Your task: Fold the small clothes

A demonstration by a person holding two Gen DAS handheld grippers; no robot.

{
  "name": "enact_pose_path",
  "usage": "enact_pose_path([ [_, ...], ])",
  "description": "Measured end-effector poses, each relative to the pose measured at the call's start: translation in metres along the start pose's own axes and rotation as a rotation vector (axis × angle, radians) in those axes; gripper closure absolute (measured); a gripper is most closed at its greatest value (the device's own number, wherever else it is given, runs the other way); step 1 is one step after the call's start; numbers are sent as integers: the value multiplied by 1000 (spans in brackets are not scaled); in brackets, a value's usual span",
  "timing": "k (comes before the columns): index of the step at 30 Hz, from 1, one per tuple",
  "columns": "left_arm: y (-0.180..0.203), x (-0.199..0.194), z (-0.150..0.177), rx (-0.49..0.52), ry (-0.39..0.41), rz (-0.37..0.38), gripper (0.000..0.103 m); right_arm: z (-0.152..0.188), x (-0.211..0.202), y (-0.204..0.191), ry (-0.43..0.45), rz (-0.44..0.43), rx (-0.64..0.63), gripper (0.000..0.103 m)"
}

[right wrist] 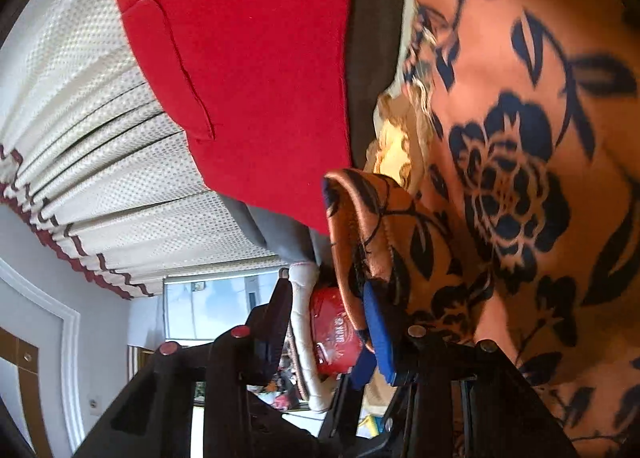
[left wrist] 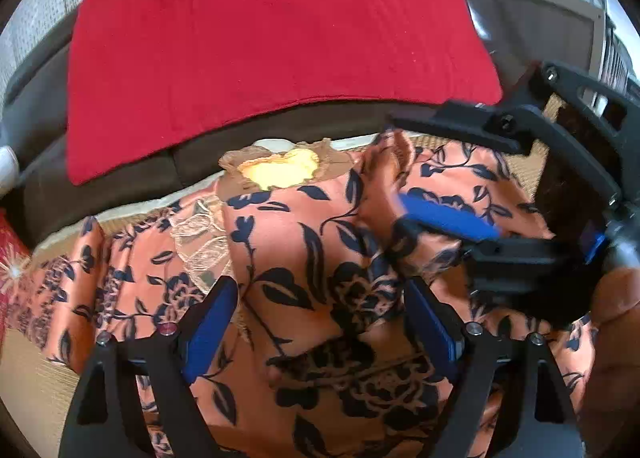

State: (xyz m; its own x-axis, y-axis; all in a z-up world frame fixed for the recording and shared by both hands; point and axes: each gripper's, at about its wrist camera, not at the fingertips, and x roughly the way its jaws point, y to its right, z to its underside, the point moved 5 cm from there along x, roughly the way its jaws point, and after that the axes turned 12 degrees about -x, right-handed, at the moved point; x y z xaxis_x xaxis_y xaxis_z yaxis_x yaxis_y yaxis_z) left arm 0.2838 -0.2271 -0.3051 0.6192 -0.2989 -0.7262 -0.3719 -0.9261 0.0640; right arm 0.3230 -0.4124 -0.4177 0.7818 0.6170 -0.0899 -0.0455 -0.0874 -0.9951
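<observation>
An orange garment with dark blue flowers (left wrist: 312, 258) lies spread on a woven mat, with a lace neckline and a yellow patch (left wrist: 282, 172) at its far edge. My left gripper (left wrist: 320, 322) is open, its blue pads just above the middle of the cloth. My right gripper (left wrist: 448, 218) comes in from the right, turned on its side and open. In the right wrist view the garment (right wrist: 520, 162) fills the right side, and a folded edge of it (right wrist: 372, 226) rests against one blue pad of the right gripper (right wrist: 324, 322).
A red cloth (left wrist: 260, 50) lies over a dark sofa cushion (left wrist: 120, 186) behind the garment. A cream curtain (right wrist: 80, 146) with a red trim hangs beyond. A red patterned object (right wrist: 334, 338) and a window (right wrist: 216, 306) show past the right fingers. The tan mat (left wrist: 28, 378) is at lower left.
</observation>
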Motion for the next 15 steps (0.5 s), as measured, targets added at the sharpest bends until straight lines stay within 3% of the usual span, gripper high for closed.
enact_pose_path([
  [6,-4,12,-1,-6,1,-44,20,2,10,-5,-71,-19,7,63],
  [7,-4,16,-1,-10,-5,-39,28,3,13,-6,-87,-20,4,63],
  [9,-4,22,-2,-29,-29,-12,33,5,14,-7,-104,-17,-4,63],
  [15,0,19,-7,-54,-30,48,32,-1,2,-14,-103,-4,-7,62],
])
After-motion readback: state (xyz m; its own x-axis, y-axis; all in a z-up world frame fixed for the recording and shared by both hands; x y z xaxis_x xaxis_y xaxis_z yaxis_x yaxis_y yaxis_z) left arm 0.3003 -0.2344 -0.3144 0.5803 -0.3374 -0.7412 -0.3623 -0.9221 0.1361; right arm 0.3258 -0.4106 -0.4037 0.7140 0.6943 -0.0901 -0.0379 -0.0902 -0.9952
